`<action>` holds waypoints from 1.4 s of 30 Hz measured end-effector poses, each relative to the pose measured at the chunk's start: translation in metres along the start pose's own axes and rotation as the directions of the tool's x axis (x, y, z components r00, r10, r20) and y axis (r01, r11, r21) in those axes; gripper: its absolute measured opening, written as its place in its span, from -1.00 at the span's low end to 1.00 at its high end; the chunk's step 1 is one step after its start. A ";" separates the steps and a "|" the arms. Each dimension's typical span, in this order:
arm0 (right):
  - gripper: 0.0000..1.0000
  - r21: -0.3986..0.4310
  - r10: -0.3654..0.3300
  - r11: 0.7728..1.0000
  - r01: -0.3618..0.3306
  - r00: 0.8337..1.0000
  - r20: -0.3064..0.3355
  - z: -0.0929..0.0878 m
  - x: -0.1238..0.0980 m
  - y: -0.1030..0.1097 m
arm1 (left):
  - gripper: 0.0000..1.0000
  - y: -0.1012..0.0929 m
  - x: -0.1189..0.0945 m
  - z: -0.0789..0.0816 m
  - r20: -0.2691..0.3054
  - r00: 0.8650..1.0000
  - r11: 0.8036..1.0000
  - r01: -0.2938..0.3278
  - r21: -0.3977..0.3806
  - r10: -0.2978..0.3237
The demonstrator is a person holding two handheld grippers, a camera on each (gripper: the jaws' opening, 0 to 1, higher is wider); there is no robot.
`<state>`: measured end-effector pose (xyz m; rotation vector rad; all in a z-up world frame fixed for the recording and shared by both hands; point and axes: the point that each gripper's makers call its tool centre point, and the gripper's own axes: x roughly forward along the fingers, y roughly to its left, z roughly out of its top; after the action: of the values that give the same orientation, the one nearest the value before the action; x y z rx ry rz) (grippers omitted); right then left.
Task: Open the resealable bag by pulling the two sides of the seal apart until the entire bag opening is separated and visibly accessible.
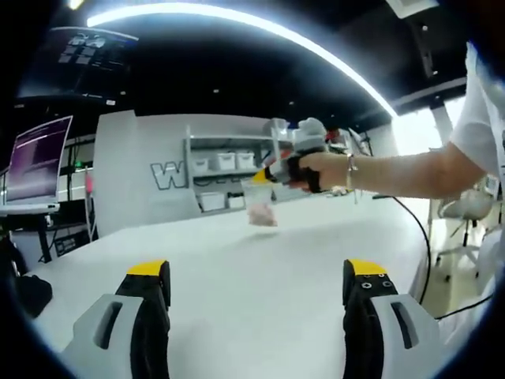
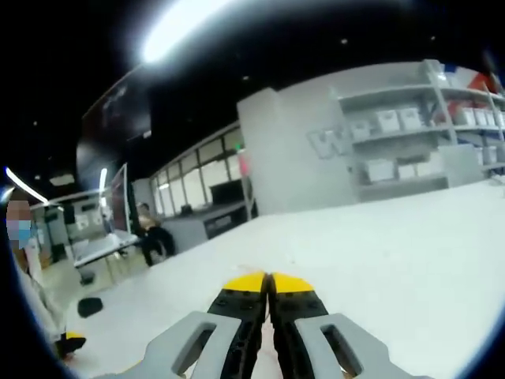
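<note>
A small clear resealable bag (image 1: 261, 207) with something pinkish inside hangs above the white table (image 1: 237, 260), well ahead of me. A person's hand (image 1: 323, 170) holds my right gripper (image 1: 267, 175), which is shut on the bag's top edge. In the right gripper view that gripper (image 2: 268, 283) has its yellow-tipped jaws pressed together, with a thin pale strip of the bag (image 2: 268, 341) showing between them low down. My left gripper (image 1: 256, 270) stands open and wide over the table, nearer than the bag, with nothing between its jaws.
Grey shelves with white bins (image 1: 225, 170) stand behind the table. A monitor (image 1: 35, 158) is at the left, and a cable (image 1: 410, 229) and a chair (image 1: 465, 209) at the right. A dark object (image 2: 89, 306) lies on the table's far part, and a person (image 2: 154, 233) sits beyond.
</note>
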<state>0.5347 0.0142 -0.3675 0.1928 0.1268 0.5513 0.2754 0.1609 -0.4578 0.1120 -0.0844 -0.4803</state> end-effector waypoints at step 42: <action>-1.00 -0.028 -0.064 0.998 0.062 0.997 -0.039 0.008 0.055 -0.028 | 0.75 0.000 -0.001 0.000 0.001 1.000 1.000 0.014 -0.027 -0.014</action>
<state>0.5971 0.0192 -0.3694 0.1511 0.1632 0.4940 0.2747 0.1614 -0.4579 0.0862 -0.0784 -0.4957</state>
